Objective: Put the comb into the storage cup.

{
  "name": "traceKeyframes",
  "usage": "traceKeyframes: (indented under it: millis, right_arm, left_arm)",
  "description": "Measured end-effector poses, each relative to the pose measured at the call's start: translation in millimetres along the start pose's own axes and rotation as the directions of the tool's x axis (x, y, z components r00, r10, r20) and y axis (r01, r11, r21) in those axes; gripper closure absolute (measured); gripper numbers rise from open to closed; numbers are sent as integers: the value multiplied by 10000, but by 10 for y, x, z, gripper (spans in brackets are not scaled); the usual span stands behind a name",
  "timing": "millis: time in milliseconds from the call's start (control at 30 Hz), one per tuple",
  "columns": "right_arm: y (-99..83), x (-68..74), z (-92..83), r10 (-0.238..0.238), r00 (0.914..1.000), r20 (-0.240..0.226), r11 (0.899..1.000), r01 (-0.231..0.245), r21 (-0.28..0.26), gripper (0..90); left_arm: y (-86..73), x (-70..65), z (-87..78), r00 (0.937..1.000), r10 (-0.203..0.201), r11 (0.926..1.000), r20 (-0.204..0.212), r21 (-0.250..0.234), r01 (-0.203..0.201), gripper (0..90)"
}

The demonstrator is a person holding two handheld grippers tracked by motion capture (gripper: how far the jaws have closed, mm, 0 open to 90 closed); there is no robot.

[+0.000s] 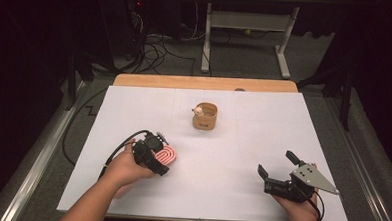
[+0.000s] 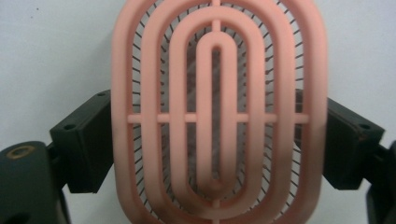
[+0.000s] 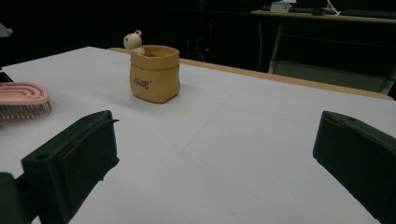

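Jaws flank pink brush (image 2: 217, 116) | contact unclear | brush bottom cut off

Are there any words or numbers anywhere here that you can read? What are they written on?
Yellow pot: a short dark word is printed on its front, too small and blurred to read.
Pink brush: no writing.
White table: no writing.
Left tool and right tool: no labels to be seen.
So nothing here can be read for sure.
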State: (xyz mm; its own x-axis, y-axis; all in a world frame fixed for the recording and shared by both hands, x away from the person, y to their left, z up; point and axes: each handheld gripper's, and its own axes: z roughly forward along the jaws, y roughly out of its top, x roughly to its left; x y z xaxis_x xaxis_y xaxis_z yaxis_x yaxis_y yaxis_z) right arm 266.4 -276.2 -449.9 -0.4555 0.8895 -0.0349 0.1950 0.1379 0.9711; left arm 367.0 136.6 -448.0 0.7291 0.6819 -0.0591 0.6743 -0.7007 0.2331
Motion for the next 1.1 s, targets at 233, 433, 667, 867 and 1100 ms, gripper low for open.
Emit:
traceKeyframes:
  millis: [233, 433, 667, 867, 1100]
  right_arm:
    - [10, -2, -15, -12, 10000, 52, 10000, 12, -62, 5]
    - [12, 0, -24, -22, 10000, 44, 10000, 22, -70, 5]
    - [4, -6, -20, 50, 10000, 77, 10000, -50, -37, 5]
    - [4, -8, -21, 67, 10000, 55, 10000, -67, -27, 5]
    - [3, -10, -22, 77, 9999, 67, 10000, -77, -27, 5]
  left_arm:
    - [60, -1, 48, 9999, 143, 9980, -28, 621, -141, 159]
    - [66, 20, 67, 9998, -6, 9977, 212, 678, -8, 142]
    - [77, 4, 87, 9998, -39, 9972, 194, 749, 24, 107]
    - [96, -1, 109, 9992, -109, 9962, 377, 870, 76, 63]
    - [130, -7, 103, 9994, -236, 9941, 260, 1062, 207, 46]
